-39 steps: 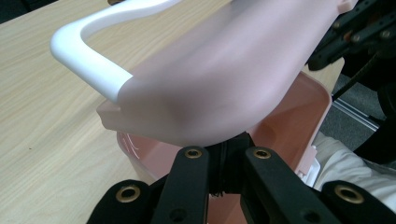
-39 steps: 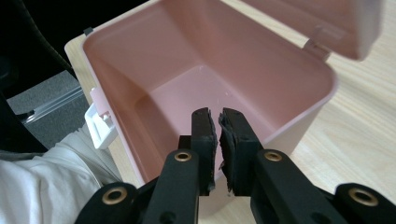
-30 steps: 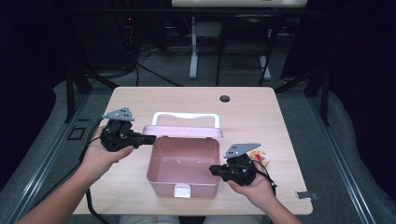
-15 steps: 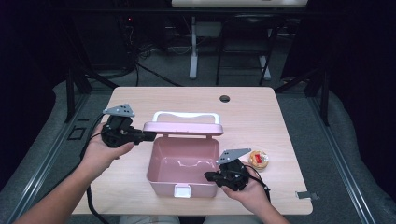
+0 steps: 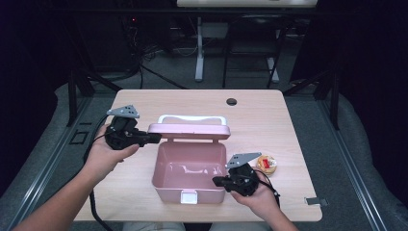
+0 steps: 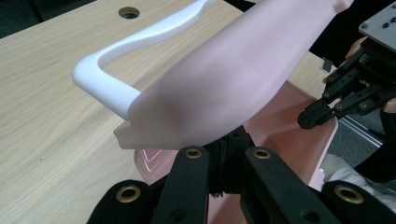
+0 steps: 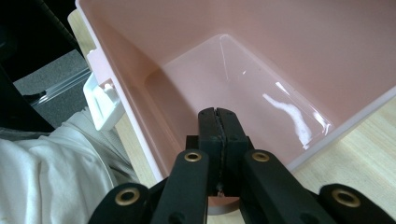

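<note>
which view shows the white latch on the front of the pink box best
The right gripper view: the white latch sits close and sharp on the pink box wall. The high view has it small at the front edge. The left gripper view looks at the lid and white handle instead.

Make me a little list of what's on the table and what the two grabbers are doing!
box: pink box, open, nothing seen inside
lid: pink lid partly raised, white handle on its far side
left gripper: jaws shut, tip at the lid's left edge
right gripper: jaws shut, over the box's near right corner
snack: small round orange thing on the table, right of the box
</note>
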`<state>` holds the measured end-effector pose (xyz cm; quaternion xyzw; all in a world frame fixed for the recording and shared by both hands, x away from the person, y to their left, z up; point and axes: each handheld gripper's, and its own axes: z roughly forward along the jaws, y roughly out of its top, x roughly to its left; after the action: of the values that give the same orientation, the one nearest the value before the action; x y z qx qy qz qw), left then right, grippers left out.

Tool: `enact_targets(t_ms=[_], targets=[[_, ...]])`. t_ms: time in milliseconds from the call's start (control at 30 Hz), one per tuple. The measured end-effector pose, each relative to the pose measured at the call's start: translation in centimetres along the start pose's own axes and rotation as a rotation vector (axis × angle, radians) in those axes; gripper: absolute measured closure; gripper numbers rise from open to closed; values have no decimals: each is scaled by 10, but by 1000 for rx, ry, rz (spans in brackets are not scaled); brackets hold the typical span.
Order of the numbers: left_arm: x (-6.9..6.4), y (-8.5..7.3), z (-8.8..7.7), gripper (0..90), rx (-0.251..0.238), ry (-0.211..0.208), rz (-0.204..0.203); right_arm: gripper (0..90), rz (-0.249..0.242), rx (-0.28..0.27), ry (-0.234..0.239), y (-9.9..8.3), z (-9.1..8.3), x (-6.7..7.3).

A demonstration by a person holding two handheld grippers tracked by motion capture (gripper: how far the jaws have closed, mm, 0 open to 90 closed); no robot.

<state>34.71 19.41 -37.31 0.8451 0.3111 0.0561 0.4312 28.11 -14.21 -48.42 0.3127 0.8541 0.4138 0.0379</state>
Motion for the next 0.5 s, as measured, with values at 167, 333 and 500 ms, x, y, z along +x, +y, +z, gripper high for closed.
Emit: enact_targets(t_ms=[167,333,500], targets=[[1,3,1,900,-5,8,-1,900,5,-5,-4,0,-1,-3],[3,5,2,900,-9,16,-7,900,9,-12,-2,-2,-1,-3],[5,6,4,900,-5,26,-6,900,13,-27,-5,-3,-1,-3]])
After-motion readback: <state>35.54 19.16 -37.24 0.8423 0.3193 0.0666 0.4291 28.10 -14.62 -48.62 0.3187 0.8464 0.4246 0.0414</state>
